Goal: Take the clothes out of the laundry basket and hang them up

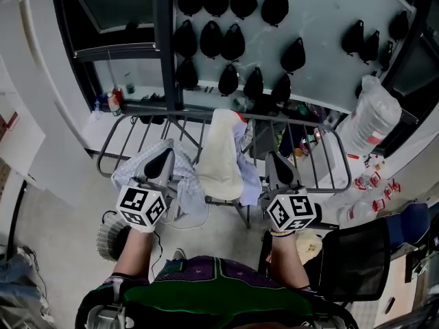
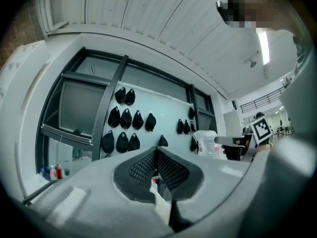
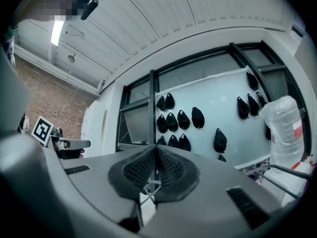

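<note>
The left gripper (image 2: 155,150) has its jaws closed together with nothing between them, and the right gripper (image 3: 155,148) is the same, its jaws pressed tip to tip and empty. The person holds both out in front, about level, toward a drying rack (image 1: 192,113) which stands just ahead. On the floor beside the person's left forearm is a pale round laundry basket (image 1: 107,237), partly hidden by the arm; what is in it I cannot see. A black chair (image 1: 357,256) stands near the right arm. On the rack, a light blue cloth (image 1: 134,173) lies under the left gripper, and whether the gripper touches it I cannot tell. A cream cloth (image 1: 221,153) hangs over the rails between the two grippers. Behind the rack, some bottles (image 1: 113,103) stand on the sill at the left, and a big clear plastic sack (image 1: 374,115) stands at the right. On the far wall panel hang many black caps (image 1: 233,42) in rows.
</note>
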Tool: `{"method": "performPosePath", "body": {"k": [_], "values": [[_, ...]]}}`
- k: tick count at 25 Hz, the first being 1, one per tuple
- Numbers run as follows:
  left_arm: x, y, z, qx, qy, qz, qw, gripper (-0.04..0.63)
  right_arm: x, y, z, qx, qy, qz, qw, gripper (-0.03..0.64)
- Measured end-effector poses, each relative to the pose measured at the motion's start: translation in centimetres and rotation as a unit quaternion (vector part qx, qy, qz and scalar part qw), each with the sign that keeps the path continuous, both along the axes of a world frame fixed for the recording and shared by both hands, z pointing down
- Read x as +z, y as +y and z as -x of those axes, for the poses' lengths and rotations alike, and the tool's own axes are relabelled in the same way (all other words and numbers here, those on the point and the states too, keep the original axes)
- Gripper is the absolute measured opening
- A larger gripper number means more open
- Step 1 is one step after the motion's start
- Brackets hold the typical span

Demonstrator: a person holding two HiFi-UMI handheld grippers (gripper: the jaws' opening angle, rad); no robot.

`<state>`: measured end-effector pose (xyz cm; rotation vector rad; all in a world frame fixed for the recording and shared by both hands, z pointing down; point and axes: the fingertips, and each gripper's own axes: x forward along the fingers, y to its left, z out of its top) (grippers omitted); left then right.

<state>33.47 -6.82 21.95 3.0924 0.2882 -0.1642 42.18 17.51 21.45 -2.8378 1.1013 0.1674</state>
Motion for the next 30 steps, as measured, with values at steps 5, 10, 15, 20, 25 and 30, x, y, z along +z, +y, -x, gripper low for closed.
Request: {"method": "performPosePath", "body": {"k": [5,10,15,20,25,30], "values": [[0.1,-0.5,0.4,-0.006,0.000,-0.015,0.9999,0.018,-0.1,-0.6,0.6,0.003,0.005,-0.006,1.000,0.003],[0.7,-1.2,0.8,-0.014,-0.004,-0.010,0.9999,0.018,-0.2,-1.2,0.9,-0.003,0.003,-0.009,1.000,0.003],[1.4,-2.2,1.1,-0.033,-0.007,-0.021,0.9992,0.020,0.2,-1.6,0.9,-0.004,0.001,-0.010,1.000,0.003],[1.5,-3.1,1.6,-0.048,-0.007,-0.021,0.9986,0.020,0.5,-2.0,0.6,0.003,-0.004,-0.011,1.000,0.003],[1.8,-3.5,2.1,-0.051,-0.008,-0.021,0.9985,0.019,0.7,-2.3,0.6,0.009,-0.004,-0.007,1.000,0.002],[1.4,-4.0,2.3,-0.055,-0.006,-0.019,0.9983,0.020,0.2,-2.5,0.8,0.007,-0.003,-0.008,1.000,0.003]]}}
